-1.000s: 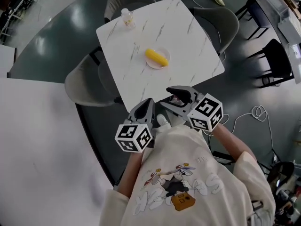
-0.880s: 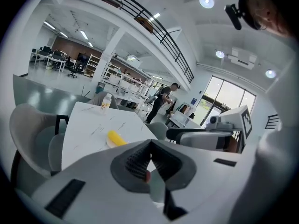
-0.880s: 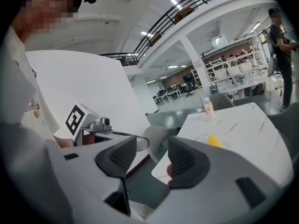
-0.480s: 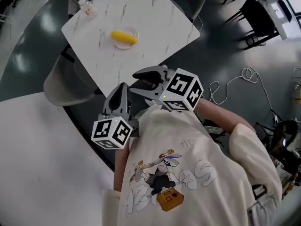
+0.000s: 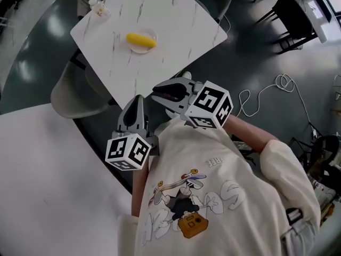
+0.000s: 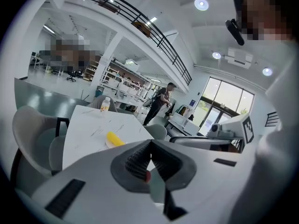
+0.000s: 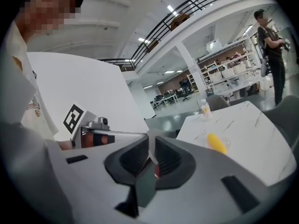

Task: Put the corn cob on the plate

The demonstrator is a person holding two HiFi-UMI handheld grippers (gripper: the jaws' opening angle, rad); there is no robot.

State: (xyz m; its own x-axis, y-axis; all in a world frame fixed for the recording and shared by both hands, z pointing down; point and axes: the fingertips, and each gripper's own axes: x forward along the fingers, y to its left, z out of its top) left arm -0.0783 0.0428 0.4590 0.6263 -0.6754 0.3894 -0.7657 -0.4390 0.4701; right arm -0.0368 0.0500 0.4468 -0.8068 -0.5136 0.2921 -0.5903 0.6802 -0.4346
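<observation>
The yellow corn cob (image 5: 141,39) lies on a small pale plate (image 5: 139,50) on the white marble table (image 5: 176,15), far from both grippers. It also shows as the corn cob (image 6: 114,138) in the left gripper view and the corn cob (image 7: 216,142) in the right gripper view. My left gripper (image 5: 137,98) is held close to the person's chest, off the table, with its pads together and empty. My right gripper (image 5: 156,92) hovers beside it. Its jaws have just been closing to a narrow gap, and nothing is between them.
A small bottle (image 5: 97,7) stands at the table's far corner. Grey chairs (image 5: 74,97) ring the table. Black chairs (image 5: 290,9) and a loose cable (image 5: 282,84) are on the dark floor to the right. A large white surface (image 5: 42,180) fills the lower left.
The head view has swung, so the table now sits higher and further left. The right gripper's jaws have narrowed from wide open. The corn stays on the plate.
</observation>
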